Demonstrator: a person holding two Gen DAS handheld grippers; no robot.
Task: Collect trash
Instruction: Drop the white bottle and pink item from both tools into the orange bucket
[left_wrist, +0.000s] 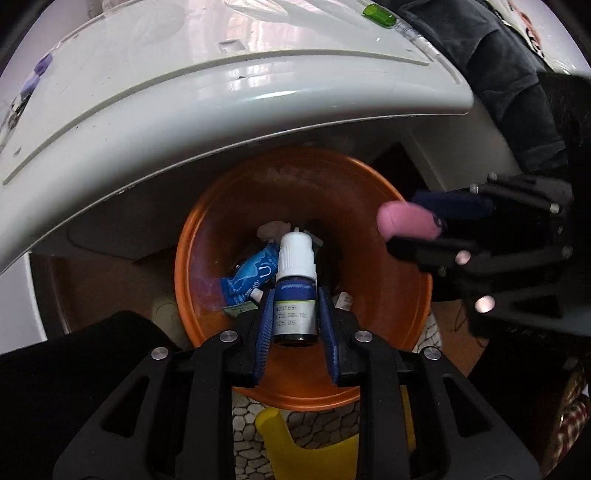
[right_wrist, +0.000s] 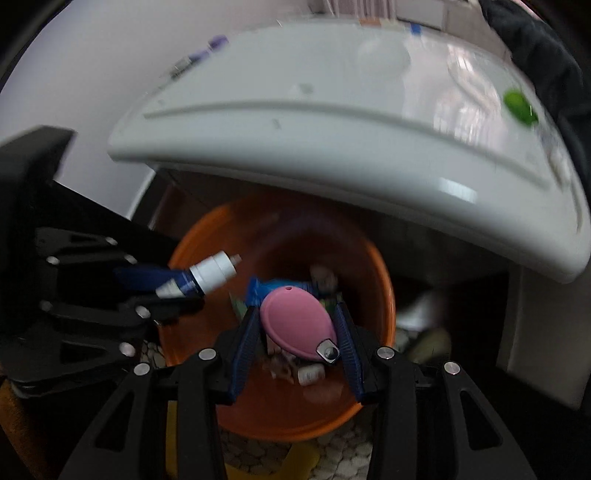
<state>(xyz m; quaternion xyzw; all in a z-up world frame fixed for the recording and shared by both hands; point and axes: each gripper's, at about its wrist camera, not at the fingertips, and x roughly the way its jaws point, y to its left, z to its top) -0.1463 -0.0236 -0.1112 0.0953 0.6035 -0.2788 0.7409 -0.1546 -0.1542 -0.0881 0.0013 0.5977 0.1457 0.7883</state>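
Overhanging the orange bin, white table edge; left fingers clamping dropper bottle, right fingers pinching pink case

orange bin: glossy plastic | table: glossy white | pink case: matt, smooth | bottle cap: white plastic

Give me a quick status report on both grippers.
Left hand-held gripper shut on dropper bottle. Right hand-held gripper shut on pink oval case. Both over orange bin, trash inside. Nothing blocking the drop.
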